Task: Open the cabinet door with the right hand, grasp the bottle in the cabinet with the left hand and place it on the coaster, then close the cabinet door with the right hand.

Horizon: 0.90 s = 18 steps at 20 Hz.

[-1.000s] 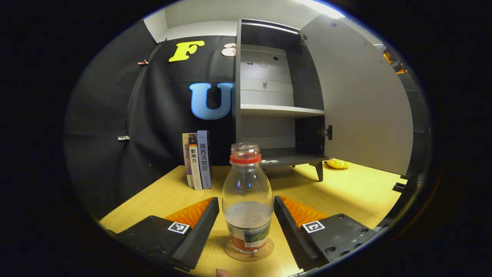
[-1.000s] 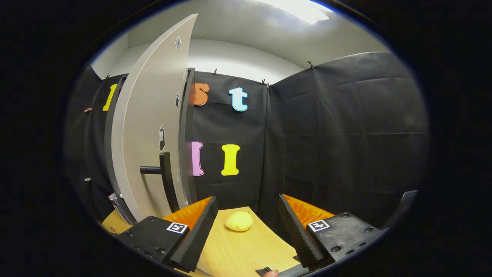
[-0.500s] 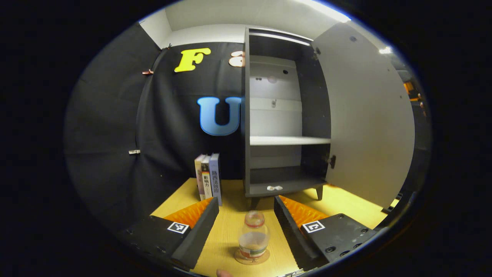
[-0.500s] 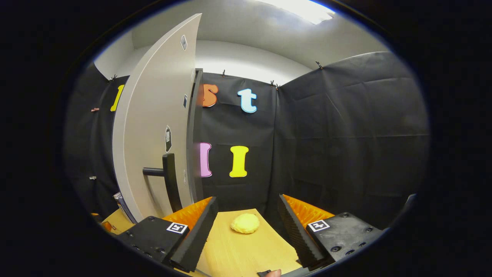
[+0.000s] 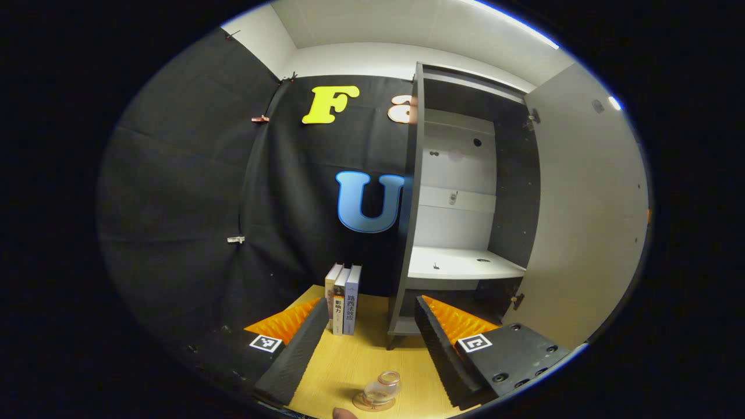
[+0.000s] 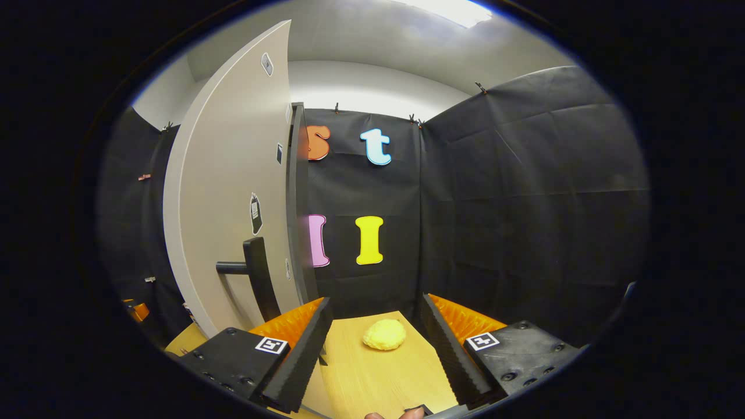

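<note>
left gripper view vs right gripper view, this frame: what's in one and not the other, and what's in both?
Left gripper view: the bottle standing on the coaster, the books upright beside the cabinet, and the cabinet's white shelf. The left gripper is open, with nothing between its fingers.

Right gripper view: the door's outer face with its handle, and a yellow lump on the table ahead of the open right gripper.

Both: the open cabinet door and the wooden table.

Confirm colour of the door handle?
Black handle on a light grey door, clearest in the right gripper view.
</note>
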Motion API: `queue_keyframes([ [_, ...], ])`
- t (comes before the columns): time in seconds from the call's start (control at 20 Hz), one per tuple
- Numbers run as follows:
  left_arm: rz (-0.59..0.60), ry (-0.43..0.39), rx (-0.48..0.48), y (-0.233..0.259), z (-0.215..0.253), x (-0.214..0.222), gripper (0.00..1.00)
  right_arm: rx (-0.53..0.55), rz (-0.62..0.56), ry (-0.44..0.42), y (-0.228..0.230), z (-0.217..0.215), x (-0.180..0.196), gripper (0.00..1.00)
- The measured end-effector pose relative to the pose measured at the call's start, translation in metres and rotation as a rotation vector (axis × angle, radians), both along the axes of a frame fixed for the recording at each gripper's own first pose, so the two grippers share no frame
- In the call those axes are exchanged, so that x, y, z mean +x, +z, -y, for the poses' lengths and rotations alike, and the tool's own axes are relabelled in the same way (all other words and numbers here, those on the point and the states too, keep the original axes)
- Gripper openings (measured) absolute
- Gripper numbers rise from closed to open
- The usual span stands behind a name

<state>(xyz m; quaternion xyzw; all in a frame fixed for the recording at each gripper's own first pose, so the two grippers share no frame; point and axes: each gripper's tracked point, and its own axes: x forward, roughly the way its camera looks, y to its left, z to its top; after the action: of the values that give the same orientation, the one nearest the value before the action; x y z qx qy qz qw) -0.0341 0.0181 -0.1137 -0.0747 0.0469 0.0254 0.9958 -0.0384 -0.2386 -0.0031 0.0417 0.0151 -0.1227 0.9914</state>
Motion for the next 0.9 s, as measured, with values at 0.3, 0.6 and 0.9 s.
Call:
queue_keyframes([
  [0.3, 0.021, -0.008, 0.062, 0.021, 0.002, 0.005, 0.94, 0.063, -0.027, -0.025, -0.007, -0.005, -0.003, 0.97],
  [0.6, 0.036, -0.023, 0.066, 0.024, 0.004, 0.008, 0.94, 0.043, -0.023, 0.008, -0.004, -0.03, -0.004, 0.95],
  [0.9, 0.047, -0.031, 0.074, 0.025, 0.004, 0.014, 0.94, 0.021, -0.024, 0.11, -0.003, -0.081, -0.002, 0.95],
])
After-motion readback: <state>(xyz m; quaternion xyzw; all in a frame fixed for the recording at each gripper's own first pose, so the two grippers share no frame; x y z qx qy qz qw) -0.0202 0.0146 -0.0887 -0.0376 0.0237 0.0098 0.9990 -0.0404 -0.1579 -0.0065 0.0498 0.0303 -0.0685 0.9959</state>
